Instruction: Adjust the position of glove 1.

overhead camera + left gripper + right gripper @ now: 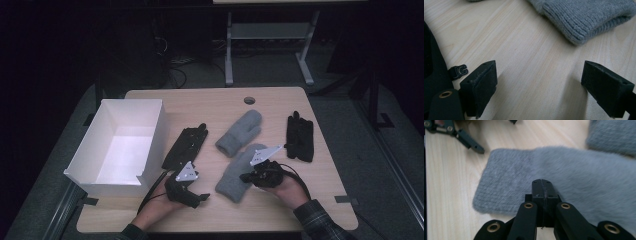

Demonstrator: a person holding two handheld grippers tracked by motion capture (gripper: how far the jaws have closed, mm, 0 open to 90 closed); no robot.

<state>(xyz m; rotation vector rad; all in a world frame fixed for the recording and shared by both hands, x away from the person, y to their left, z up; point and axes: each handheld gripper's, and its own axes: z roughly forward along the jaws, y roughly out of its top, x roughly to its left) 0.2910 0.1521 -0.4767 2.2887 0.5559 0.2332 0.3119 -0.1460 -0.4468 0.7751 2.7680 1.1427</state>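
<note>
Two grey knit mittens lie mid-table, the far mitten [241, 130] and the near mitten [239, 174]. One black glove [186, 145] rests beside the box, another black glove [300, 138] at the right. My right gripper [246, 176] sits over the near mitten [579, 175] with its jaws pressed together [541, 182]; no fabric shows between the pads. My left gripper [199, 199] stands open [539, 85] over bare wood, just short of the near mitten's cuff [586, 20].
An empty white box [150, 150] stands at the table's left. A small black clip [457, 72] lies by the black glove's edge [434, 65]. A cable hole [249, 100] marks the table's far edge. The far mitten [614, 135] lies beyond the near one.
</note>
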